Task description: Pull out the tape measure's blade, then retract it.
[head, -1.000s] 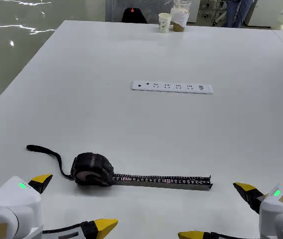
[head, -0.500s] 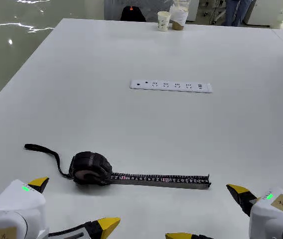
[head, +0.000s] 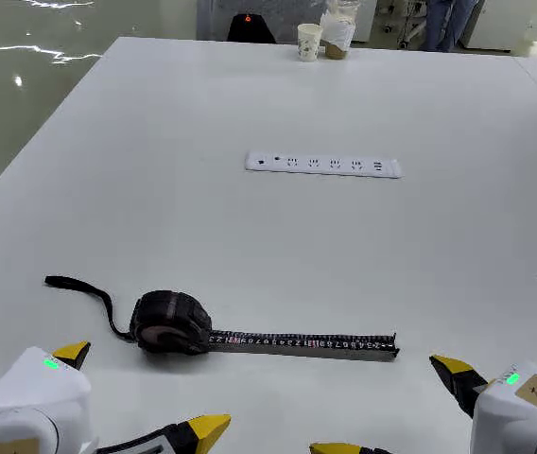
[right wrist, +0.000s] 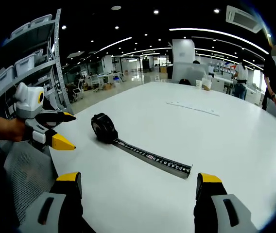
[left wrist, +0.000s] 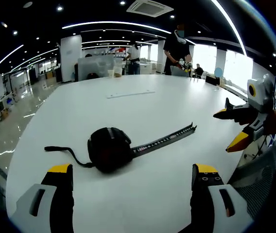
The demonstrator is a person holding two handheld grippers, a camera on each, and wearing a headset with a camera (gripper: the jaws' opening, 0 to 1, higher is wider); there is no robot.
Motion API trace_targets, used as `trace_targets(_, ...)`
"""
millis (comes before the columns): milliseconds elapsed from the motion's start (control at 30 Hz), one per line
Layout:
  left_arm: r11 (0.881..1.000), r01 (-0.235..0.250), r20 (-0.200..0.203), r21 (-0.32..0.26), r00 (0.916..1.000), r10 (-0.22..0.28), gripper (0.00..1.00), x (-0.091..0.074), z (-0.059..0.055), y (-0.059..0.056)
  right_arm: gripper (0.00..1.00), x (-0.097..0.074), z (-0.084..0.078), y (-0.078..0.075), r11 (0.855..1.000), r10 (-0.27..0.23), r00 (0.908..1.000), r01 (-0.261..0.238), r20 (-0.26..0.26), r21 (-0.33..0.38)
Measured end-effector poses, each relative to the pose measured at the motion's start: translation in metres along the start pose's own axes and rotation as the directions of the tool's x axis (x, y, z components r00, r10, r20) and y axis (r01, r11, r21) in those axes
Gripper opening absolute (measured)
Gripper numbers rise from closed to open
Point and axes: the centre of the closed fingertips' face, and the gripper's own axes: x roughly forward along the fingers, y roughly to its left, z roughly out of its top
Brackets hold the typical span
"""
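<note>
A black tape measure [head: 168, 323] lies on the white table [head: 344, 246], its dark blade [head: 306, 342] pulled out to the right and flat on the surface. A black wrist strap [head: 84, 293] trails off its left side. The same case [left wrist: 110, 148] and blade [left wrist: 164, 139] lie just ahead in the left gripper view, and the case [right wrist: 104, 127] and blade [right wrist: 152, 157] in the right gripper view. My left gripper [head: 141, 392] stands open near the table's front edge, left of and below the case. My right gripper [head: 396, 407] is open too, below the blade's tip. Neither touches the tape.
A white power strip [head: 323, 165] lies across the middle of the table. Paper cups [head: 310, 41] stand at the far edge. People stand beyond the table in the left gripper view. A wire shelf with bins [right wrist: 31, 53] rises at the left of the right gripper view.
Both grippers have dropped slightly lower and nearer the front edge in the head view. The tape measure and its blade lie as before.
</note>
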Motion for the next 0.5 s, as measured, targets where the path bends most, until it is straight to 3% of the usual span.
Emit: trace_targets(500,0.999,-0.029,0.006,-0.020,0.9996,0.029,0.99,0.0036,0.0036,0.0008,0.98,-0.0005,-0.0014,-0.0007,0.999,0.031,0.9995,-0.031,-0.001,-0.021)
